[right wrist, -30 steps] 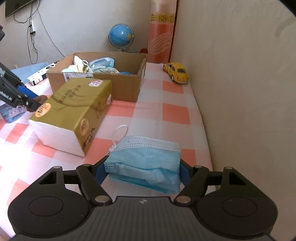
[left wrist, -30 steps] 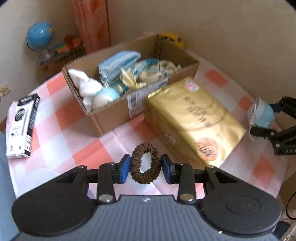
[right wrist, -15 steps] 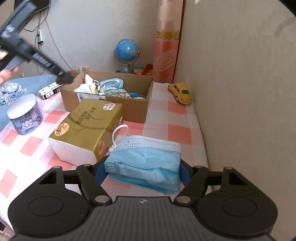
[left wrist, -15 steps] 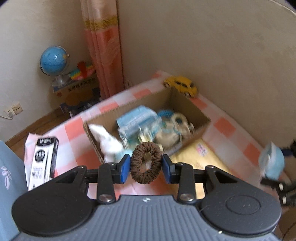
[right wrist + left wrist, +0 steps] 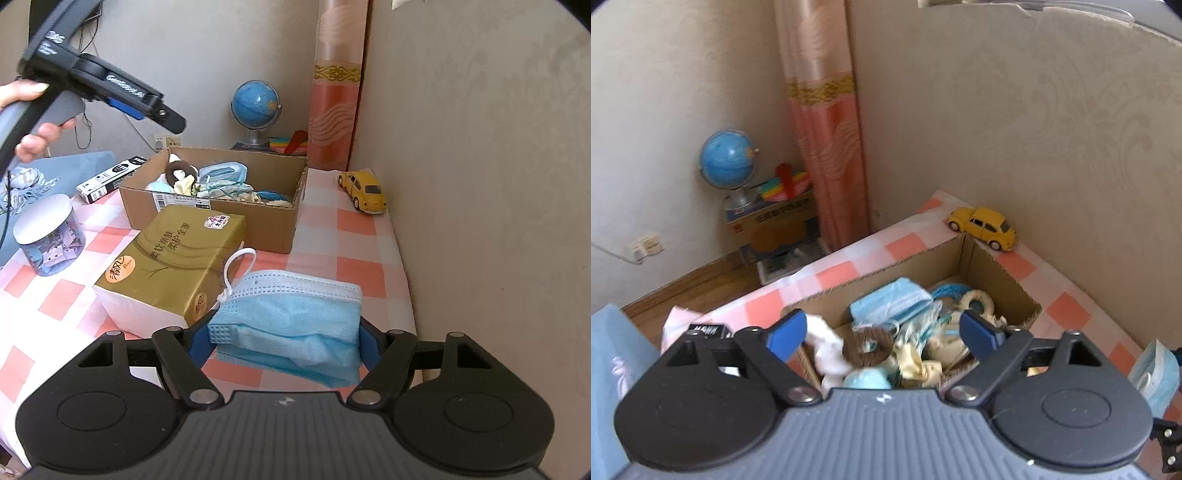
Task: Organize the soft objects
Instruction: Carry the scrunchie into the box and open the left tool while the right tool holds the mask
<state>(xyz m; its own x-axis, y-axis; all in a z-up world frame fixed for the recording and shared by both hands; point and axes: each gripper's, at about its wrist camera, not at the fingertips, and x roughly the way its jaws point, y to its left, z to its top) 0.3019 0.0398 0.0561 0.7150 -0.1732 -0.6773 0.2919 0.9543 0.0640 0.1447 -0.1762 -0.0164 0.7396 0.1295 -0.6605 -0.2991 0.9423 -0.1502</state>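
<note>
My left gripper is open and empty above the cardboard box. The brown scrunchie lies in the box among masks and other soft things. In the right wrist view the left gripper hangs above the box, and the scrunchie rests at the box's left end. My right gripper is shut on a folded blue face mask, held above the checked tablecloth beside the wall. That mask shows at the far right of the left wrist view.
A gold tissue pack lies in front of the box. A clear jar and a black-and-white carton stand left. A yellow toy car sits by the wall. A globe stands behind.
My left gripper rose over the box, opened and let go of the brown scrunchie, which now lies in the box. My right gripper still holds the mask, slightly higher.
</note>
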